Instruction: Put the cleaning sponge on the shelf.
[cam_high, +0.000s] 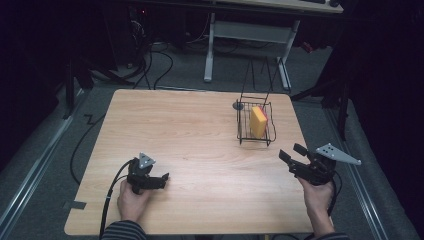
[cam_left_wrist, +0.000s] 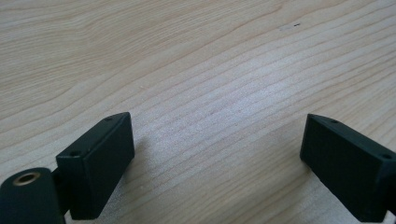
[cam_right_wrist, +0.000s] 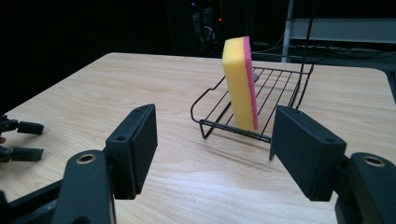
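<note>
**Sponge upright in the rack, both tongs wide**

The yellow rectangular foam sponge with a pink backing (cam_high: 258, 121) stands on edge in the black wire dish rack (cam_high: 243, 131), long axis vertical, leaning slightly, its pink face turned to the rack's right side. The rack sits near the far right edge of the light wooden surface (cam_high: 190, 135). The right tongs (cam_high: 293, 154) hover near the right edge, spread wide, aimed at the rack. The left tongs (cam_high: 166, 180) rest low near the front-left, also spread wide, holding nothing. Bare wood lies between them.

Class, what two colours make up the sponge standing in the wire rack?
Yellow with a pink layer; the sponge shows best in the right gripper view.
</note>
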